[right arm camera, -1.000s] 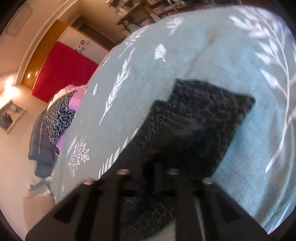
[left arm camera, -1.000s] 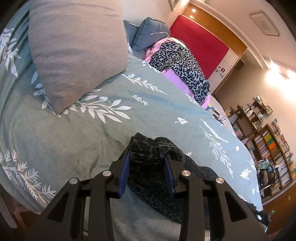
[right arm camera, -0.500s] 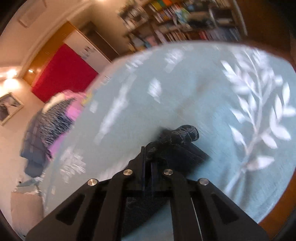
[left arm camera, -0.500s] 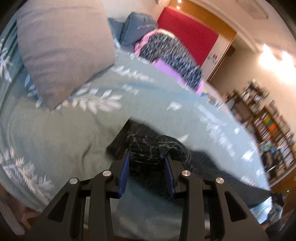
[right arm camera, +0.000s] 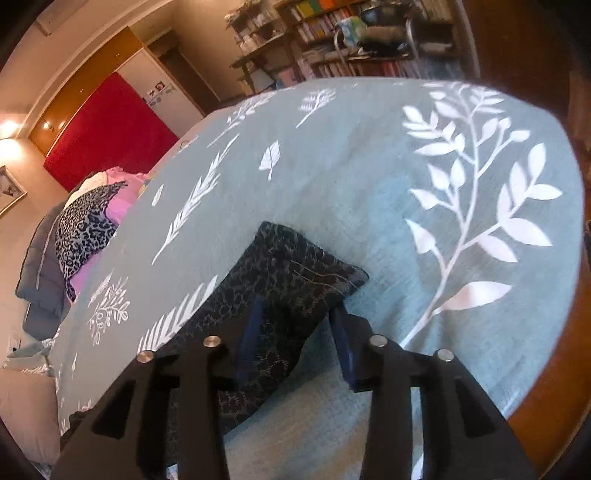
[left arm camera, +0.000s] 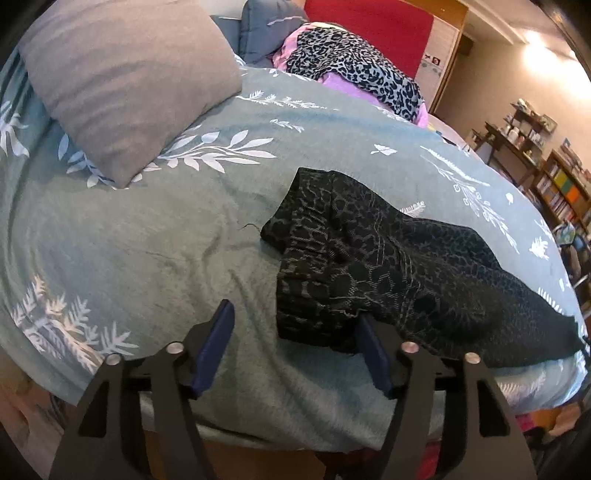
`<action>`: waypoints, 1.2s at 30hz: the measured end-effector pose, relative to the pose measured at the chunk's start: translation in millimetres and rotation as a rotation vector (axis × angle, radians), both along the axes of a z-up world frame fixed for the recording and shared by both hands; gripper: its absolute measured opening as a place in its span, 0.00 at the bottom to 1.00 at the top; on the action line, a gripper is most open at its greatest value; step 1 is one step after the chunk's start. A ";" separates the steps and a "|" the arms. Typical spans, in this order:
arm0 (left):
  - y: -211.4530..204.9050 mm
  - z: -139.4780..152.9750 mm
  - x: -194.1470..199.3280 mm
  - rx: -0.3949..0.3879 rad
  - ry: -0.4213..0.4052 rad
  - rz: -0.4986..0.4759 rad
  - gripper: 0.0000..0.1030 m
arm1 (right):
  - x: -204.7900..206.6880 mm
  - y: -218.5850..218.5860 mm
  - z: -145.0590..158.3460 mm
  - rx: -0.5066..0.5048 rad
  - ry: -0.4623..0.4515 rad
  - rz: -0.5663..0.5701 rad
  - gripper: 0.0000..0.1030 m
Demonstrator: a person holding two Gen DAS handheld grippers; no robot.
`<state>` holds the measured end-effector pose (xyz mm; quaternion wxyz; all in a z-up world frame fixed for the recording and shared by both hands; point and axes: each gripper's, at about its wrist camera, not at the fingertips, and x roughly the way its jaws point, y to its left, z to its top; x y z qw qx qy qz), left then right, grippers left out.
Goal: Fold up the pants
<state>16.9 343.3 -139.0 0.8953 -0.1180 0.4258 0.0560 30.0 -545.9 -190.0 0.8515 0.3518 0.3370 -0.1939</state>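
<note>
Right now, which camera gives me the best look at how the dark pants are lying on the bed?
The left wrist view: it shows the pants stretched across the teal bedspread, with a bunched end near the open left tool. The right wrist view shows only one end, partly behind the open right tool.

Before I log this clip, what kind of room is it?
Most likely a lived-in bedroom: the pants lie on a bed with a leaf-print bedspread and a grey pillow, and crowded bookshelves line the far wall.
</note>
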 end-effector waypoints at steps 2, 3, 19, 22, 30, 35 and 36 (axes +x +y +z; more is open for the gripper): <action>4.5 -2.5 -2.9 0.005 0.008 -0.004 0.69 | -0.8 7.2 5.6 -0.034 0.021 -0.014 0.38; 5.4 -3.2 -4.3 0.006 0.012 -0.001 0.71 | 0.7 14.0 10.8 -0.079 0.044 -0.022 0.38; 8.1 2.0 -34.9 -0.013 0.002 -0.091 0.72 | 118.6 224.3 45.8 -0.217 -0.004 0.491 0.41; 14.3 1.3 -39.8 -0.130 -0.007 -0.073 0.72 | 142.3 274.2 40.1 -0.175 -0.009 0.631 0.42; 1.9 0.3 -29.3 -0.467 -0.013 -0.118 0.72 | 180.8 393.1 39.2 -0.113 -0.028 0.915 0.42; -4.1 -0.6 -17.4 -0.570 -0.027 -0.103 0.76 | 194.4 456.1 37.6 -0.068 -0.036 1.086 0.43; -3.4 -1.7 -15.4 -0.587 -0.032 -0.094 0.78 | 197.7 465.8 36.6 -0.059 -0.036 1.106 0.46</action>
